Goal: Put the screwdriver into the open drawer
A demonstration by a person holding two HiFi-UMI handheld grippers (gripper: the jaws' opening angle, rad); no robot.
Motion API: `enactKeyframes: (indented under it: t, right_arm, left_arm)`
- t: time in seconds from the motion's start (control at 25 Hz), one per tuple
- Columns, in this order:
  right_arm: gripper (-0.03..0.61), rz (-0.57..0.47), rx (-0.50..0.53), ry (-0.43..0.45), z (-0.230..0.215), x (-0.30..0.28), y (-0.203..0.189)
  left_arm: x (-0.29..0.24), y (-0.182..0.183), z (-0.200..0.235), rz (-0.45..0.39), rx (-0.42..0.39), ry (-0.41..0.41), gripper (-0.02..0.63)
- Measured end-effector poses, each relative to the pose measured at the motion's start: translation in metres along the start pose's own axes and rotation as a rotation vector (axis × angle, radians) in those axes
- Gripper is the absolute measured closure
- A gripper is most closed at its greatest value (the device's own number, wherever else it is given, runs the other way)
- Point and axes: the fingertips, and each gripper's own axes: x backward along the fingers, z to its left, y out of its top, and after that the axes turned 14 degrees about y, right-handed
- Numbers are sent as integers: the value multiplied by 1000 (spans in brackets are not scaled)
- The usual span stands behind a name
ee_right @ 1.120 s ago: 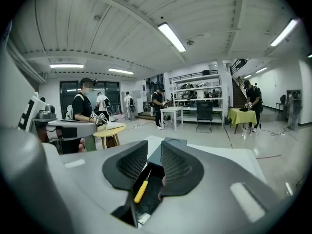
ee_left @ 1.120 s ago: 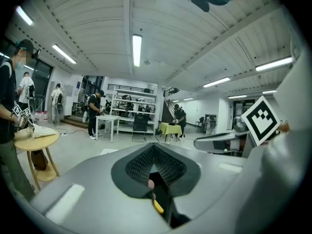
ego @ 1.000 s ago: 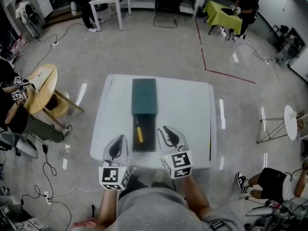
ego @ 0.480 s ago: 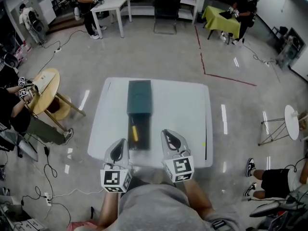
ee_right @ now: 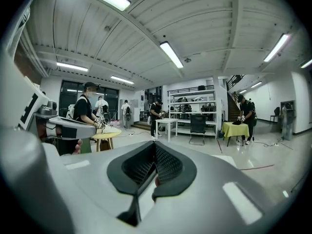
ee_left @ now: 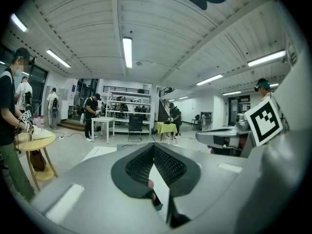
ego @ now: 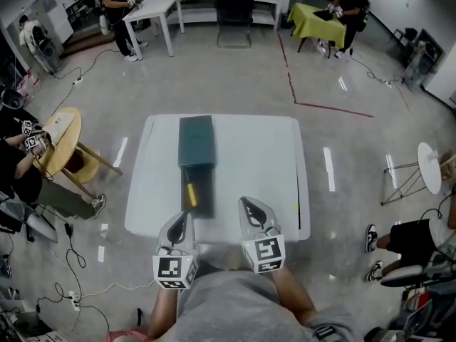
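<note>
Since the screwdriver (ego: 190, 193) already lies inside the open drawer (ego: 204, 198), lengthwise along its left side, the placing step looks finished and this reads as the let-go at the end of the task. From the head view only its yellow handle is plain; the shaft is too small and dark to make out, so I judge rather than see that all of it is below the drawer's rim. The drawer stands pulled out toward the person from a dark green cabinet (ego: 196, 140), which sits near the middle of a white table (ego: 256, 162). At the table's near edge, the left gripper (ego: 182, 216) is near the drawer's front left corner, and the right gripper (ego: 246, 204) is off to the drawer's right, apart from it. Each gripper view shows the ribbed pads brought together at the tips with nothing caught between them, so both grippers are closed and empty. Whether the left tip touches the drawer front cannot be told from above. Little seems left to do: the next move calls only for drawing both grippers clear of the drawer without nudging it or the cabinet. The task does not ask for the drawer to be pushed in.
</note>
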Motion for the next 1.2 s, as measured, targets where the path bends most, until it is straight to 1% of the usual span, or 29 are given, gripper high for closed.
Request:
enactKeyframes:
  t: [0.2,0.56,1.2]
  right_arm:
    - [575,6,-14,-14,-4,9,-8]
    - [575,31,-11,-11,1,12,-11]
    - [575,20,0,-14,7,22,-13]
  left_arm:
    - [3,-3,-9,5,2,-10,601]
    - [5,-3,-8,7,-4,-12,601]
    - [11,-6,-13,7,-9,-20,601]
